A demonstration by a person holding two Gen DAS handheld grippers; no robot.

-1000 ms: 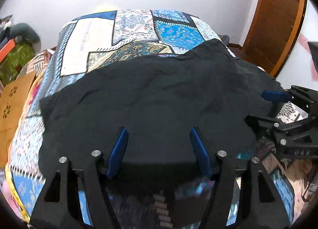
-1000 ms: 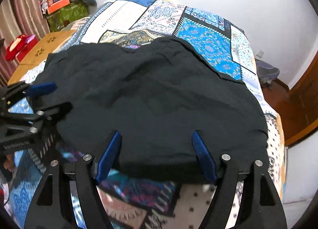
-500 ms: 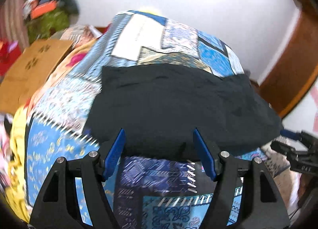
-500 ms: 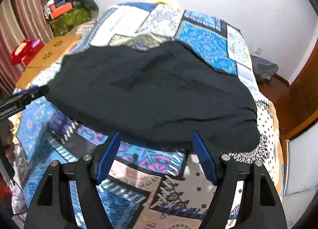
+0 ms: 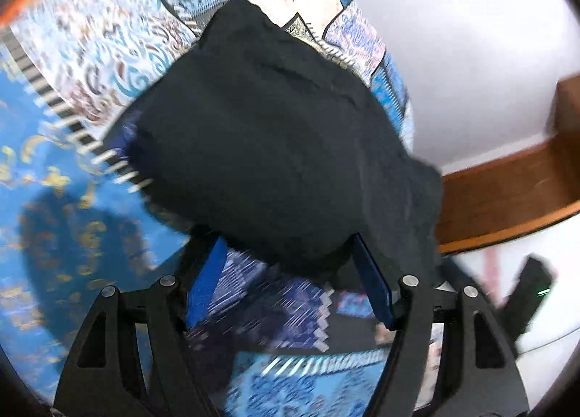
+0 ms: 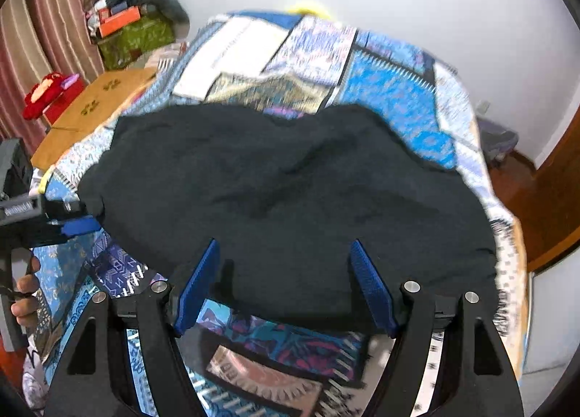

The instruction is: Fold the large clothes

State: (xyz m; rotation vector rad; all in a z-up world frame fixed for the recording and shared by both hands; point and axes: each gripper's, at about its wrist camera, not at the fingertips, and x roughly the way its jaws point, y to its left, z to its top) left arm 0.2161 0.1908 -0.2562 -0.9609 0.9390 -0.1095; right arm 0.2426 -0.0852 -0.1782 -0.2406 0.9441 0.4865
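With both pairs of fingers spread wide and empty at the black garment's near hem, I could pinch the bedspread beneath it instead.

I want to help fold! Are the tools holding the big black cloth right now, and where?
Neither is holding anything. The left tool and right tool both stand open near the edge of the black cloth, which lies loose on the bedspread.
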